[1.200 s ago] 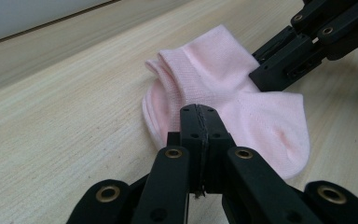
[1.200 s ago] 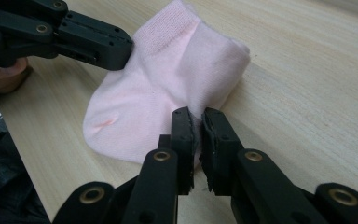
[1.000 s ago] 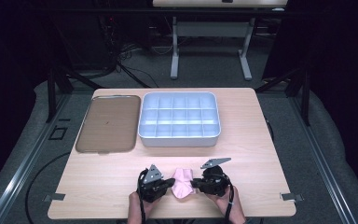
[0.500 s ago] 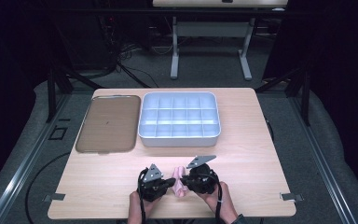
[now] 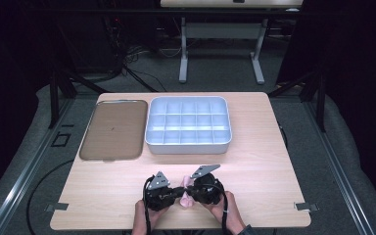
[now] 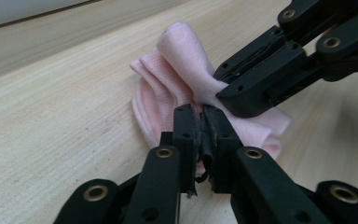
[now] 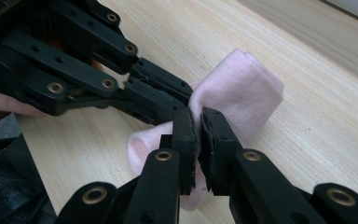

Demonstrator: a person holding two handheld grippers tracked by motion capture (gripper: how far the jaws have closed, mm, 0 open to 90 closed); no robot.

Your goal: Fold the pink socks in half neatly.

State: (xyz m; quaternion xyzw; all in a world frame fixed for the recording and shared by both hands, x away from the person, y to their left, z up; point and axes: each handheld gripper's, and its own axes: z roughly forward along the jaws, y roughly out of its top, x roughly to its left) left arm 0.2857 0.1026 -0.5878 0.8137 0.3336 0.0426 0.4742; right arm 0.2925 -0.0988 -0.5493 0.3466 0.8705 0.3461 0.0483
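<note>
A folded pink cloth (image 5: 186, 200) lies near the table's front edge, bunched between the two grippers. My left gripper (image 5: 178, 194) points right, and its jaws have just been opening a little. In the left gripper view it (image 6: 201, 119) still pinches the near fold of the pink cloth (image 6: 179, 60). My right gripper (image 5: 192, 192) points left and meets it tip to tip. In the right gripper view it (image 7: 198, 120) is shut on a fold of the pink cloth (image 7: 244, 86), with the left gripper (image 7: 179, 95) right beside it. Part of the cloth is hidden under the jaws.
A grey tray (image 5: 188, 148) divided into several compartments stands at the table's middle back. A flat brown tray (image 5: 112, 129) lies to its left. The person's hands (image 5: 225, 215) reach in over the table's front edge (image 5: 274, 226).
The right gripper has moved left toward the left gripper, so the two now meet. The pink cloth is bunched tighter between them and shows less from above.
</note>
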